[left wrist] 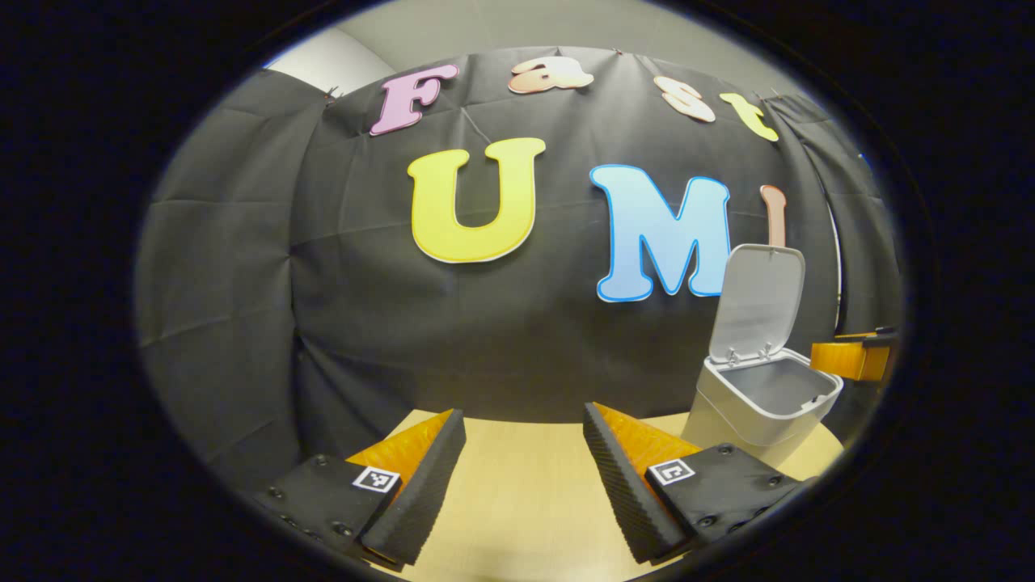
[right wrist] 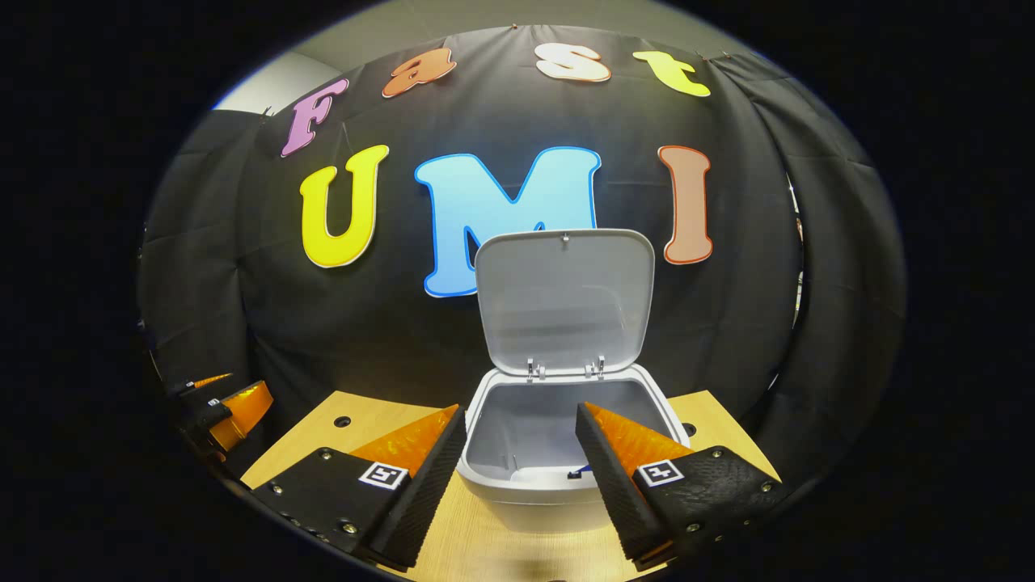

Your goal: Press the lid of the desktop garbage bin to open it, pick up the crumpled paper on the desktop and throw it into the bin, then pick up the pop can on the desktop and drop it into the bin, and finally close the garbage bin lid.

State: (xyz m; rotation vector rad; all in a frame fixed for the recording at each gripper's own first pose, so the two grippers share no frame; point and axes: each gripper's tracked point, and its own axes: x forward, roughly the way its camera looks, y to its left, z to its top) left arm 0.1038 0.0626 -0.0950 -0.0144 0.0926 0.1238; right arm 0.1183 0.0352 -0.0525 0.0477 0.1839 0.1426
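desktop garbage bin point(right wrist: 566, 477) on the table point(right wrist: 323, 436), lid point(right wrist: 563, 299) upright. right gripper point(right wrist: 521, 477) hovers released at its front rim, left gripper point(left wrist: 524, 485) released well left of it. judged next: press the lid down evenly from its top edge.

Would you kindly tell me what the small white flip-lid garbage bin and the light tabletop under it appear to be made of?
The white garbage bin looks like moulded plastic, matte with soft sheen: smooth walls, rounded corners, raised lid. The tabletop looks like pale wood or wood-look laminate, judging by its faint grain.
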